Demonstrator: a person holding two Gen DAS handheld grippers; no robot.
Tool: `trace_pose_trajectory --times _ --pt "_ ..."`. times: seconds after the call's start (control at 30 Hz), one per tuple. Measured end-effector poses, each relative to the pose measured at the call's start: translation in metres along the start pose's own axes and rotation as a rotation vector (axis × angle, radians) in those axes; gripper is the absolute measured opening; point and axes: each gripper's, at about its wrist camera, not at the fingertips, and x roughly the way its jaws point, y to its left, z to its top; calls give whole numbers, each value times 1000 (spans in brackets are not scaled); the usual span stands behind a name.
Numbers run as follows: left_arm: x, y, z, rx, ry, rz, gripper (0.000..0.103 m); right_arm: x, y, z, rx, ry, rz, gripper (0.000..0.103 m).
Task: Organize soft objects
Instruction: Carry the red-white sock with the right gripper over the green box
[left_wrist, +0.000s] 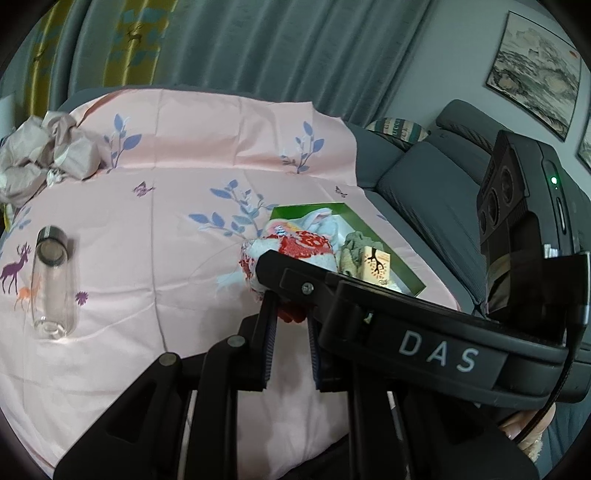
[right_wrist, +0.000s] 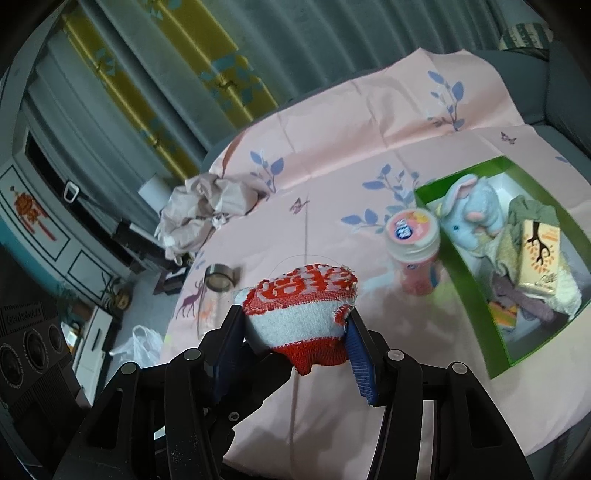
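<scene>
Edges: pink leaf-and-deer printed sheet (right_wrist: 369, 155) spread over a grey sofa (left_wrist: 424, 173); bare sheet open at centre.
Green open-topped box (right_wrist: 469, 273): at the sheet's right edge, holding a blue plush elephant (right_wrist: 469, 214), a small tan carton (right_wrist: 539, 258) and folded cloths.
Obstacles: pink lidded jar (right_wrist: 413, 243) just beside the box's near wall; clear glass bottle (left_wrist: 51, 284) lying far left; crumpled mauve cloth (left_wrist: 40, 155) at the back.
Red-and-white knitted cloth (right_wrist: 303, 314): bunched, lifted off the sheet, long axis across the fingers.
Right gripper (right_wrist: 295, 332): fingers clamped on the cloth's sides.
Left gripper (left_wrist: 291, 317): fingers nearly closed, pinching a red corner.
</scene>
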Motion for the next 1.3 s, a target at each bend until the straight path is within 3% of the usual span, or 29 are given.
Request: trace_pose_trajectory --times 0.8,1.3 --pt "37 -58 51 160 -76 -20 12 -40 -43 54 -4 -195 -39 55" --pt "101 -89 46 216 39 -79 12 -35 -113 54 142 -201 -106 56"
